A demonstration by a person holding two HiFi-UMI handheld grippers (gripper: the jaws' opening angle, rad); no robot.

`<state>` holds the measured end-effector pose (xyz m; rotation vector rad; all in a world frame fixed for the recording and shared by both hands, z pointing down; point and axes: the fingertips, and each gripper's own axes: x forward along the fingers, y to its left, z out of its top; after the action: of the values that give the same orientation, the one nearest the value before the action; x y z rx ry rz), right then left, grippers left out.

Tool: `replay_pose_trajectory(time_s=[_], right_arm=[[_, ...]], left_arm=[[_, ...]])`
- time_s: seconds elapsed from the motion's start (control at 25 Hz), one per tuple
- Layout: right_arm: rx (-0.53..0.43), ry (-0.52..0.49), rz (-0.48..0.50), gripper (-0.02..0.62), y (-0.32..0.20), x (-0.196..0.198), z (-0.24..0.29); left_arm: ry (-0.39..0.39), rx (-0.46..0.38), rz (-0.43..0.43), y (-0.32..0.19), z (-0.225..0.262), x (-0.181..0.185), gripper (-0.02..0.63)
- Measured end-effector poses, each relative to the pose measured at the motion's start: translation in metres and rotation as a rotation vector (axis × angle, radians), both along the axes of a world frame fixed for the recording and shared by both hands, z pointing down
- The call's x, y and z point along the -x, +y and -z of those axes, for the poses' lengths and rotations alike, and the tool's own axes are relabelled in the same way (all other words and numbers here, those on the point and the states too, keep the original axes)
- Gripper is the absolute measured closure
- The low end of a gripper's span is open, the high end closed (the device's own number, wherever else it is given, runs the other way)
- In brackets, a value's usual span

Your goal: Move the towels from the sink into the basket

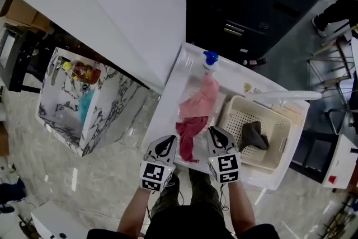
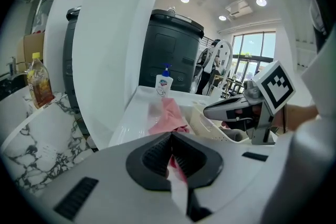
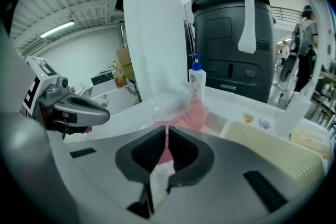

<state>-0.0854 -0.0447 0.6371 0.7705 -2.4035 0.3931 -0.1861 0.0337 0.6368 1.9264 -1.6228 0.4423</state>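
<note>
Left gripper (image 1: 166,146), right gripper (image 1: 218,141) - jaws pinched shut on red towel (image 1: 189,132) edges, likely to lift it together - basket (image 1: 238,115) right of jaws.

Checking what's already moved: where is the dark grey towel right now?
In the head view, the dark grey towel lies inside the cream basket, right of the red towel and the pink towel.

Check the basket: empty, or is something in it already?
Not empty: one dark grey towel lies inside the basket. The pink towel and red towel are outside it.
</note>
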Motion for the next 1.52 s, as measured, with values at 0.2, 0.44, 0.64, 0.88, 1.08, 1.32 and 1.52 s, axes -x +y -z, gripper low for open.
replay_pose_trajectory(time_s=[0.2,0.44,0.64,0.88,1.08,1.32,1.52], right_arm=[[0.005,-0.013,-0.029,0.554,-0.006,-0.009,0.001],[0.014,-0.023,-0.043,0.554,-0.009,-0.013,0.000],[0.019,-0.025,-0.048,0.554,-0.011,-0.017,-0.003],[0.021,-0.039,-0.056,0.554,-0.013,-0.023,0.000],[0.027,-0.042,-0.073,0.554,-0.018,-0.031,0.000],[0.020,-0.041,-0.074,0.554,-0.018,-0.032,0.002],[0.008,-0.045,-0.072,0.554,-0.015,-0.033,0.007]], left_arm=[[0.005,0.031,-0.022,-0.007,-0.009,-0.009,0.598],[0.084,0.141,-0.101,-0.004,-0.031,-0.032,0.408],[0.051,0.195,-0.116,-0.005,-0.046,-0.037,0.374],[0.005,0.243,-0.143,-0.005,-0.060,-0.042,0.376],[-0.029,0.273,-0.140,-0.004,-0.068,-0.043,0.464],[-0.063,0.254,-0.130,-0.005,-0.065,-0.040,0.580],[-0.048,0.215,-0.111,-0.008,-0.052,-0.041,0.586]])
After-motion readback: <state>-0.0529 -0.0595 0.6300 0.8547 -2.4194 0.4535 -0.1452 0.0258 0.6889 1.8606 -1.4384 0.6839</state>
